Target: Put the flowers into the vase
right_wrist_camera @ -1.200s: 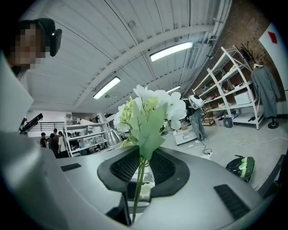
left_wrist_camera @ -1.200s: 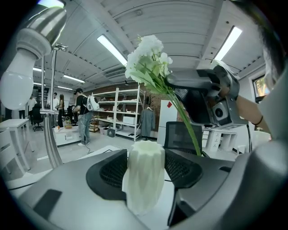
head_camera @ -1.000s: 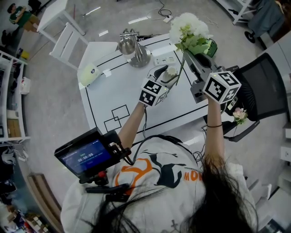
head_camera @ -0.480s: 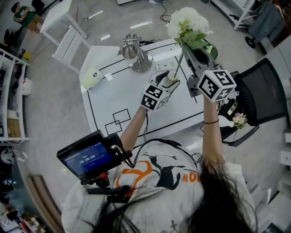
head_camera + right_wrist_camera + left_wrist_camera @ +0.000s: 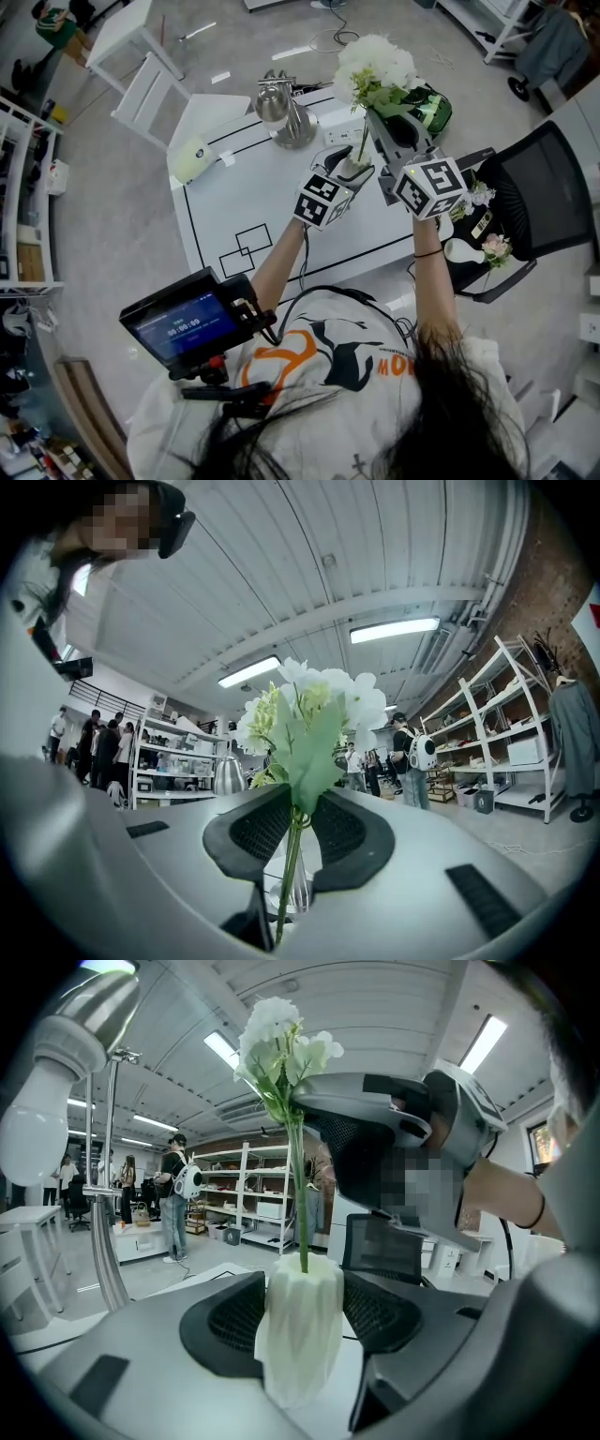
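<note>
1. The left claw [image 5: 302, 1309] is clamped on the white ribbed vase [image 5: 302, 1335], one black pad against each side of it.
2. The vase stands upright between those pads. Its foot is cut off by the claw's grey body, so it cannot be told whether it rests on the table [image 5: 234, 197].
3. The right claw [image 5: 292, 829] is closed on the flower [image 5: 309, 714], pinching the thin green stem [image 5: 286, 883] just under the leaves.
4. From the left claw's camera, the stem drops straight into the vase mouth, and its tip is hidden inside.
5. From the right claw's camera, the stem's lower end disappears behind the claw body and the vase is not seen.
6. In the head view, the right claw sits above and just beside the left claw. Both sets of pads are largely covered by leaves and marker cubes.
7. Beyond the left claw stands a shiny metal stand [image 5: 281, 108], cut off at the top in that claw's camera.
8. To the right of the right claw, a chair [image 5: 534, 206] holds more blooms [image 5: 495, 248], too small to make out.
</note>
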The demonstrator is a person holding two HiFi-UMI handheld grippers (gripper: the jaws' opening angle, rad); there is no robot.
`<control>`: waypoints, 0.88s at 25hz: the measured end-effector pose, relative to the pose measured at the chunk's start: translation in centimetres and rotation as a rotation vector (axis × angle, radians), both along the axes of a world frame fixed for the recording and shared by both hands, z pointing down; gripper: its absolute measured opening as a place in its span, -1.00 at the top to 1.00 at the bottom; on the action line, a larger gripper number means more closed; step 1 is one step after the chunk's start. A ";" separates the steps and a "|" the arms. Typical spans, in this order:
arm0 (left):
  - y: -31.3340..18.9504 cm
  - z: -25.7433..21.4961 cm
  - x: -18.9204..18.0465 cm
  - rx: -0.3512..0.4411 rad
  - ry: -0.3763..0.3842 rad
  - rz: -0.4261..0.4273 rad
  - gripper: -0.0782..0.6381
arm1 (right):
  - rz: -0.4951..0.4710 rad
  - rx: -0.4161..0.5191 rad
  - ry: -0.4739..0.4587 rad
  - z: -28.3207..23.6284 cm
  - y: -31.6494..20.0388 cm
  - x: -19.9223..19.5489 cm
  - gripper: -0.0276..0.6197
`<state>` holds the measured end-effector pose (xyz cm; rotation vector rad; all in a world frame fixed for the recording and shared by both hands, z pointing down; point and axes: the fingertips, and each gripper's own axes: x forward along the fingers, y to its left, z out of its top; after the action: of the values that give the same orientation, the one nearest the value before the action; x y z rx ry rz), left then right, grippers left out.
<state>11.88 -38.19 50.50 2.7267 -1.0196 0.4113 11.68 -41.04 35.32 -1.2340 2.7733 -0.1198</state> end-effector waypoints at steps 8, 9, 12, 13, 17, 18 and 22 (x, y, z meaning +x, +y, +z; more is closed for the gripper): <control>0.0 -0.3 0.3 0.005 0.010 0.004 0.05 | -0.033 -0.020 0.057 3.3 1.8 -0.7 0.68; 0.0 -0.3 0.4 0.006 0.010 0.006 0.05 | -0.032 -0.024 0.064 3.8 1.9 -0.8 0.68; 0.1 -0.3 0.5 0.007 0.009 0.014 0.05 | -0.030 -0.035 0.084 5.0 2.4 -0.8 0.68; 0.1 -0.3 0.6 0.006 0.009 0.017 0.05 | -0.029 -0.039 0.086 5.4 2.6 -0.7 0.68; 0.2 -0.3 0.7 0.007 0.013 0.021 0.05 | -0.026 -0.049 0.096 6.7 3.2 -0.6 0.68; 0.2 -0.3 0.8 0.008 0.014 0.022 0.05 | -0.025 -0.052 0.100 7.0 3.3 -0.5 0.68; 0.4 -0.2 1.0 0.011 0.012 0.026 0.05 | -0.019 -0.067 0.114 8.0 3.5 0.0 0.67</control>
<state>12.84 -37.82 50.32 2.7513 -0.9864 0.3944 11.68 -37.50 43.32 -1.2682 2.9015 -0.1491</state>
